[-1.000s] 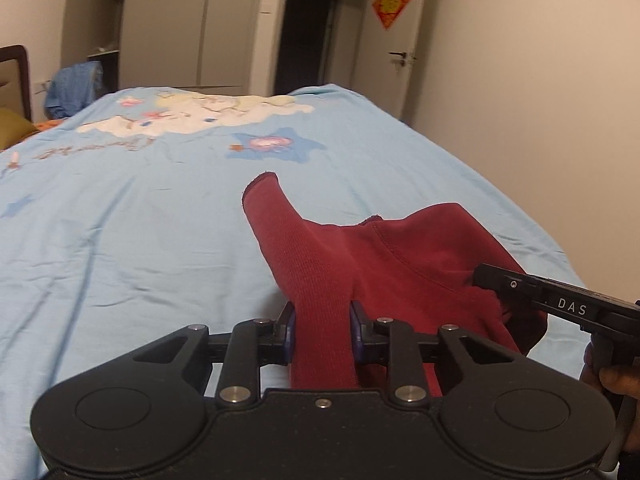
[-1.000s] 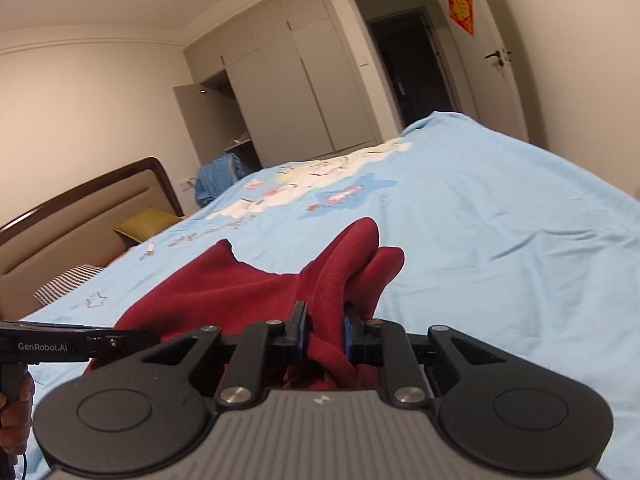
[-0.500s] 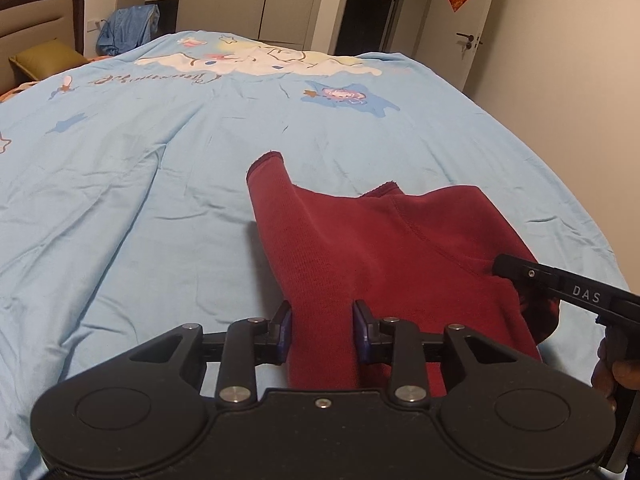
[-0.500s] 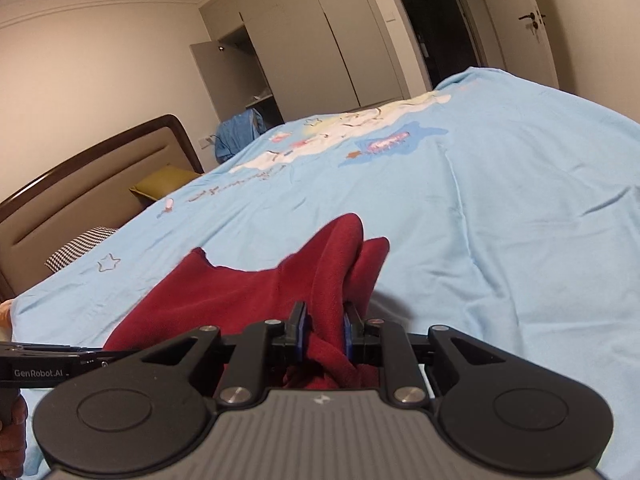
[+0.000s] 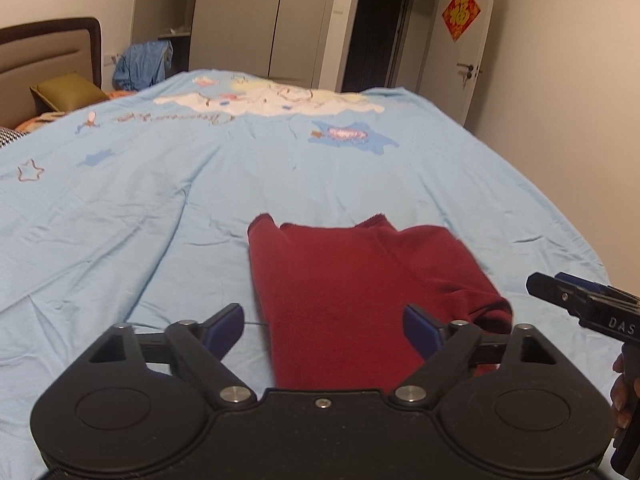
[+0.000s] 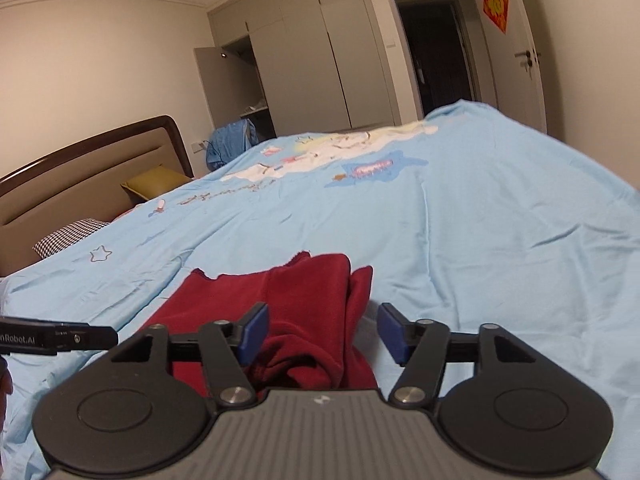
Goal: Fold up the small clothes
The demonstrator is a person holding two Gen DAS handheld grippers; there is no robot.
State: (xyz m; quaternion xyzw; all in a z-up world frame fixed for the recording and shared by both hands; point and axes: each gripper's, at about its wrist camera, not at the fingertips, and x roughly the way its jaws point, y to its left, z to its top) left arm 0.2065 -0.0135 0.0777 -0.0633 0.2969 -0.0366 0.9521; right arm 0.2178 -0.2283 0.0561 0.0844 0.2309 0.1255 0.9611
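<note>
**Inspector:** Two claws, both over the bed (image 5: 160,208). Start at the left.

**Assistant:** At far left stands the padded headboard (image 6: 80,176), an olive cushion (image 5: 68,90) before it, and a checked pillow (image 6: 70,234) at the edge of the light-blue bedcover (image 6: 500,220). A blue cloth (image 5: 142,64) hangs near the wardrobe (image 6: 304,68), whose end door stands open.

**Inspector:** Left claw?

**Assistant:** The left claw (image 5: 323,330) has its jaws opening, blue pads wide apart. The red garment (image 5: 360,292) lies flat on the bedcover between them; neither pad presses on it, and the left pad sits clear over bare cover.

**Inspector:** Position of the garment?

**Assistant:** On the near part of the bed, toward its right side, folded into a rough rectangle with one smooth upper layer. Its right edge is bunched into a loose roll.

**Inspector:** Right claw?

**Assistant:** The right claw (image 6: 320,334) is also opening. The bunched edge of the garment lies between its pads, close to the left one; I see no pinch. In the left wrist view its black body (image 5: 588,304) shows just beside the garment's right edge, apart from it, with fingers (image 5: 622,384) on the handle.

**Inspector:** Farther right?

**Assistant:** A dark doorway (image 5: 378,36), then a white door (image 5: 476,56) with a red paper square (image 5: 461,12).
</note>
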